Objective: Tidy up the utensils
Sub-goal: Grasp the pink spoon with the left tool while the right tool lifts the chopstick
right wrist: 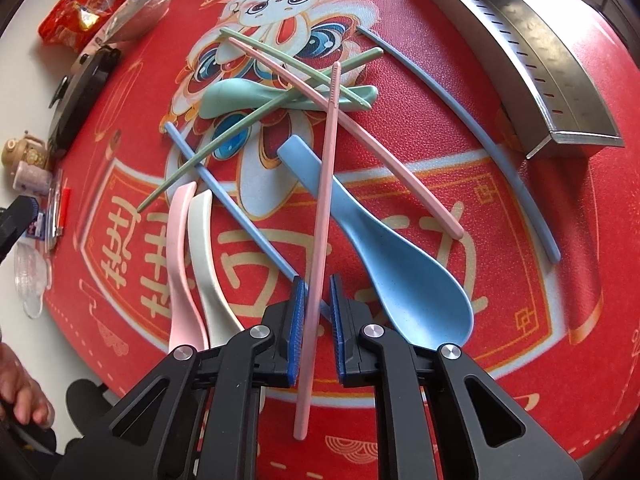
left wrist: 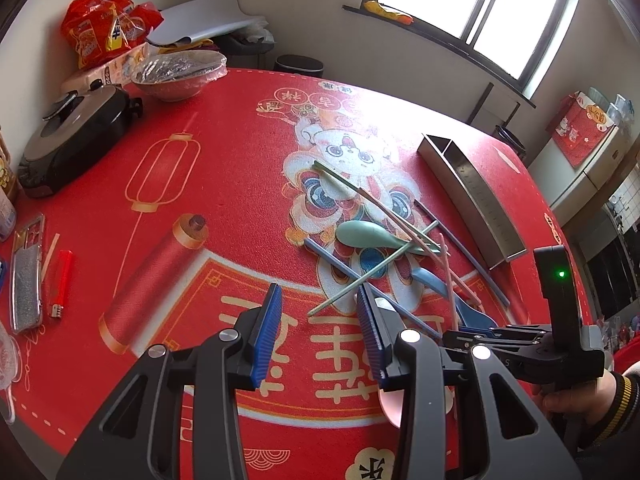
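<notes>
Pinching a pink chopstick (right wrist: 320,216) partway along its length, the right gripper (right wrist: 316,320) has its blue pads pressed against it, the stick running up over the blue spoon (right wrist: 392,264) and the jumbled utensils in the middle of the red tablecloth (right wrist: 520,280). The left gripper (left wrist: 318,332) hovers with jaws partly spread and nothing between them, just short of that pile. The steel utensil holder (left wrist: 476,196) lies beyond, near the cloth's far right edge.

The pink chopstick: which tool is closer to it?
Right. The right tool is shut on the pink chopstick; the left tool hangs open beside the pile.
</notes>
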A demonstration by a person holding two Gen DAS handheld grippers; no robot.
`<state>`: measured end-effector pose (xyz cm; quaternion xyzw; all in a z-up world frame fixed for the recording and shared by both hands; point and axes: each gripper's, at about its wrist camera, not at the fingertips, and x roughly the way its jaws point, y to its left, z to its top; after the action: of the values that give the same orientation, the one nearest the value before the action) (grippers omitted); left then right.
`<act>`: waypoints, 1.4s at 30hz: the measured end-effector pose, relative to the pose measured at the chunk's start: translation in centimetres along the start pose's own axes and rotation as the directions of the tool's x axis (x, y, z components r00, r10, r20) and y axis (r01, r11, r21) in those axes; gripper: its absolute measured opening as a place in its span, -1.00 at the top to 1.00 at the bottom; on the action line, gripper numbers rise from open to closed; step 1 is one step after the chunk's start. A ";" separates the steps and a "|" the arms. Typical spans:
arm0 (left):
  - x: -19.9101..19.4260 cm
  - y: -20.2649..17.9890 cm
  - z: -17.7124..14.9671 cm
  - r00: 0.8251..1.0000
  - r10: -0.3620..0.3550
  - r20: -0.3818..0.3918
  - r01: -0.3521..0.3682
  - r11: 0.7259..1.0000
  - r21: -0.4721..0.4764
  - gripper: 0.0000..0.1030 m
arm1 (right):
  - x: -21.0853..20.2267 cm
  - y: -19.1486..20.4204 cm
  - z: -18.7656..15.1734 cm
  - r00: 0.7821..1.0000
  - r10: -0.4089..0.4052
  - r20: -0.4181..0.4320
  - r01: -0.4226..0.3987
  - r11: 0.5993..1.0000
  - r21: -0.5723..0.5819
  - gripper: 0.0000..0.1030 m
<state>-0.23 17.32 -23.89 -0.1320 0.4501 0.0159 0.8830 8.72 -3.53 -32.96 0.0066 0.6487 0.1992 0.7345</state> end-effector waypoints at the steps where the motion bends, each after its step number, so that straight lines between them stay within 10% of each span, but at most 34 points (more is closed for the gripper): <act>1: 0.3 -0.1 -0.1 1.000 -0.011 -0.010 0.011 1.000 -0.005 0.30 | -0.1 0.0 -0.1 1.000 0.005 0.002 -0.005 1.000 0.001 0.85; 21: 7.3 -2.6 -3.3 0.948 -0.194 -0.254 0.150 0.972 -0.183 0.47 | -5.6 -2.3 0.9 0.969 0.167 0.185 -0.143 0.981 -0.134 0.88; 28: 7.8 -1.6 -4.1 0.969 -0.108 -0.222 0.026 0.938 -0.346 0.46 | -7.5 -5.1 2.2 0.954 0.217 0.205 -0.175 0.963 -0.206 0.88; 42: 8.5 -4.1 -6.0 0.968 -0.017 -0.251 -0.034 0.980 -0.197 0.46 | -9.3 -8.6 3.1 0.939 0.273 0.211 -0.212 0.939 -0.271 0.88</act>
<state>0.63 11.13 -33.13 -0.2192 0.5551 0.0478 0.8010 13.36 -13.45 -25.88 0.0212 0.5174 0.3649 0.7738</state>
